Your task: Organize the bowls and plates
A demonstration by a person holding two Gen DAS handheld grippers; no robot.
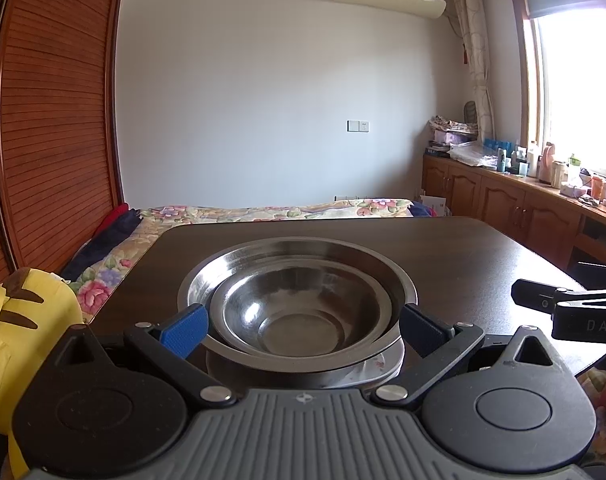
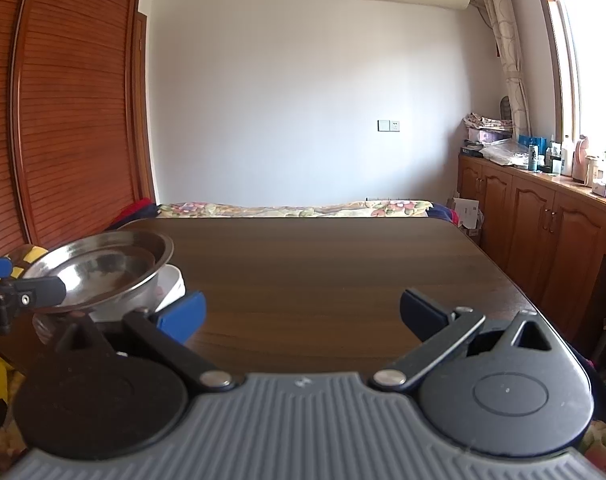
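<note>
Two nested steel bowls sit on the dark table (image 1: 463,252): a small bowl (image 1: 299,312) inside a larger one (image 1: 303,252). They rest on a white dish (image 1: 383,364). My left gripper (image 1: 303,328) is open, with its blue pads on either side of the stack's near half. The right wrist view shows the same steel bowls (image 2: 99,268) at the far left, tilted over the white dish (image 2: 173,282). One of the left gripper's fingers (image 2: 39,295) crosses in front of them. My right gripper (image 2: 303,312) is open over bare table (image 2: 323,264) with nothing between its fingers.
A yellow plush toy (image 1: 19,320) lies off the table's left edge. A bed with a floral cover (image 1: 263,212) runs behind the table, and a slatted wardrobe stands to its left. Wooden cabinets (image 1: 503,204) with clutter on top line the right wall under the window.
</note>
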